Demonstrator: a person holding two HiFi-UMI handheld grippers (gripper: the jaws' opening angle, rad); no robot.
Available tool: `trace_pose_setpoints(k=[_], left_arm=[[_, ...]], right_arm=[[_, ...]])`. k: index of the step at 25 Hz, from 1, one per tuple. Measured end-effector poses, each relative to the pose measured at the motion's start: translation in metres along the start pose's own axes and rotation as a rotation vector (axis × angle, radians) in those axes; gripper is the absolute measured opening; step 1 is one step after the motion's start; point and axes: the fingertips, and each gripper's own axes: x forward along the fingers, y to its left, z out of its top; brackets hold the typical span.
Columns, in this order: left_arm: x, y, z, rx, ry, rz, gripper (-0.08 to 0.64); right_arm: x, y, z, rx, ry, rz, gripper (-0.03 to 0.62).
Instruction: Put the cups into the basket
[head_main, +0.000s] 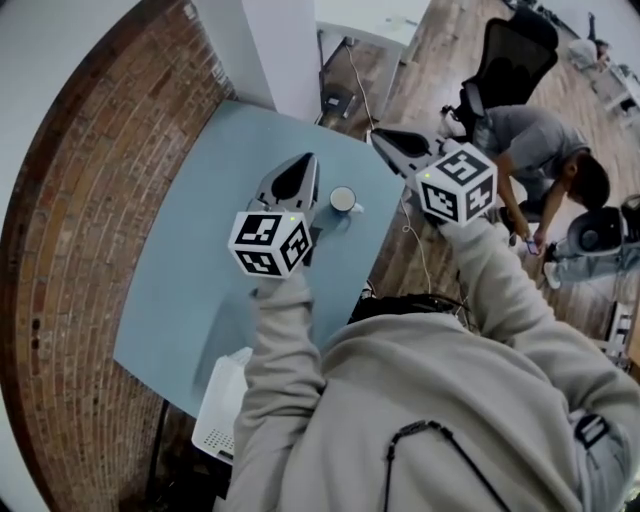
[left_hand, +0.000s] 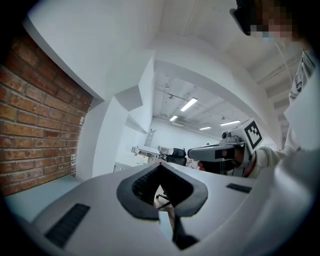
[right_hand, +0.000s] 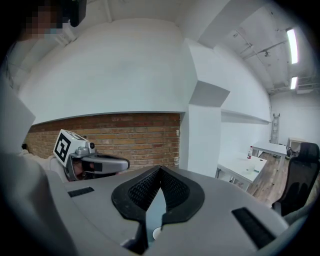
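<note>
Grey sleeves (head_main: 285, 340) both reach forward over pale blue tabletop (head_main: 190, 300). My left claw (head_main: 305, 165) held about level, jaws pressed together, nothing between. My right claw (head_main: 380, 138) over tabletop's far right corner, tipped slightly down, jaws also closed, empty. White cup (head_main: 343, 200) upright on tabletop between my two claws, just beside left one, untouched. White basket (head_main: 225, 415) sits low at tabletop's near edge by my left elbow, well apart from cup.
</note>
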Motion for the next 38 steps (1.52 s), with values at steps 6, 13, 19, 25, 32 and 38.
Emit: trace_pose_setpoints(k=[6,13,19,25,32,38], left_arm=[[0.018,0.009,-0.019,0.016,0.06,0.026,-0.005],[0.035,0.008,-0.016,0.043,0.08,0.005,-0.005],[0.035,0.018,-0.008,0.016,0.02,0.039,-0.005],[0.038,0.024,-0.02,-0.012,0.039,0.041,-0.005],[0.049,0.033,-0.049,-0.072,0.077,0.052,-0.005],[0.063,0.042,-0.077,-0.127,0.11,0.068,-0.003]], right_arm=[[0.016,-0.01,-0.014,0.017,0.022,0.022,0.009],[0.023,-0.025,-0.015,0.027,0.017,0.027,0.009],[0.031,-0.027,-0.022,0.035,0.033,0.053,0.009],[0.041,-0.026,-0.035,0.048,0.057,0.073,0.009],[0.056,-0.028,-0.065,0.08,0.11,0.104,0.009],[0.07,-0.035,-0.098,0.118,0.155,0.115,0.009]])
